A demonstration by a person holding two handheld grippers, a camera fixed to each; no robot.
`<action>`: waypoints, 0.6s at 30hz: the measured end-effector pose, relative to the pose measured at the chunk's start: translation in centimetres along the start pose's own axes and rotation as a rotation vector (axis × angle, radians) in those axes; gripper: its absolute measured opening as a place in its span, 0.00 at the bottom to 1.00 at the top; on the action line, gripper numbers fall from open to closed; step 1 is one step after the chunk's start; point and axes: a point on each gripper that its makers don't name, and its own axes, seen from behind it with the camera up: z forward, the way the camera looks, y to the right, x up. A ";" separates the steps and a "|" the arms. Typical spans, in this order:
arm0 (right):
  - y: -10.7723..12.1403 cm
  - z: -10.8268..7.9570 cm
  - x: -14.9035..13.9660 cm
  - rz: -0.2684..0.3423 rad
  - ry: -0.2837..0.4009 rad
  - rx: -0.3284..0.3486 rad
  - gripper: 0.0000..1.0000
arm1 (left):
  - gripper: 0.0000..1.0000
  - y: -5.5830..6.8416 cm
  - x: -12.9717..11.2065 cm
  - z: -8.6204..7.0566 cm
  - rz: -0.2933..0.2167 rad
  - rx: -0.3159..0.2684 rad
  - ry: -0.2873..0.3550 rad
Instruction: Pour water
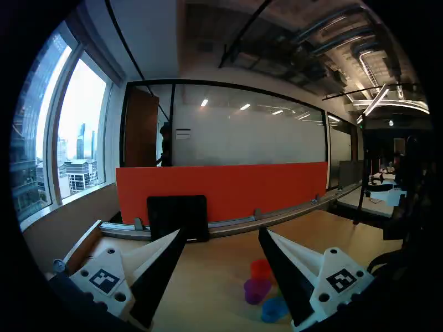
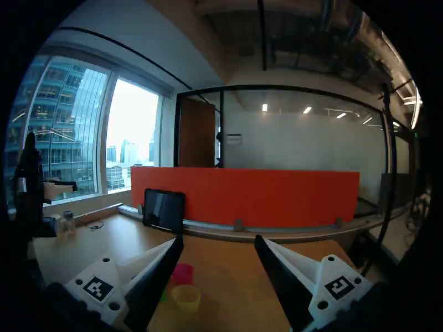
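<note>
Left gripper (image 1: pixel 220 231) hangs released, its two white-and-black fingers spread wide with nothing between them, above a pale wooden desk (image 1: pixel 221 260); right gripper (image 2: pixel 217 238) is likewise spread and empty over the desk; so, as I judge it, pouring has not begun and no vessel is picked up yet; in the left gripper view a small red plastic cup (image 1: pixel 260 269), a purple plastic cup (image 1: pixel 256 289) and a blue plastic cup (image 1: pixel 274 309) sit clustered close together, low between the fingers and nearer the one on the picture's right; in the right gripper view a pink plastic cup (image 2: pixel 183 273) and a yellow plastic cup (image 2: pixel 186 297) stand just beside the finger on the picture's left, partly hidden by it; a small clear bottle with a dark cap (image 2: pixel 68 221) stands well apart from them at the far left of the desk, and may be the water source, though that is a guess; whether any cup holds water cannot be told; each cup stands upright, mouth toward the ceiling, long axis vertical; the bottle is upright too, cap on top; what is left seems to be everything: grasping a vessel, bringing it over a cup, tipping it; behind, a black tablet (image 1: pixel 177 217) leans against a long orange divider panel (image 1: pixel 221 188).
</note>
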 end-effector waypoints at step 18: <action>-6.6 -1.2 1.7 -0.003 0.005 0.295 1.00 | 0.97 4.9 -0.8 -0.8 0.082 -0.228 -0.025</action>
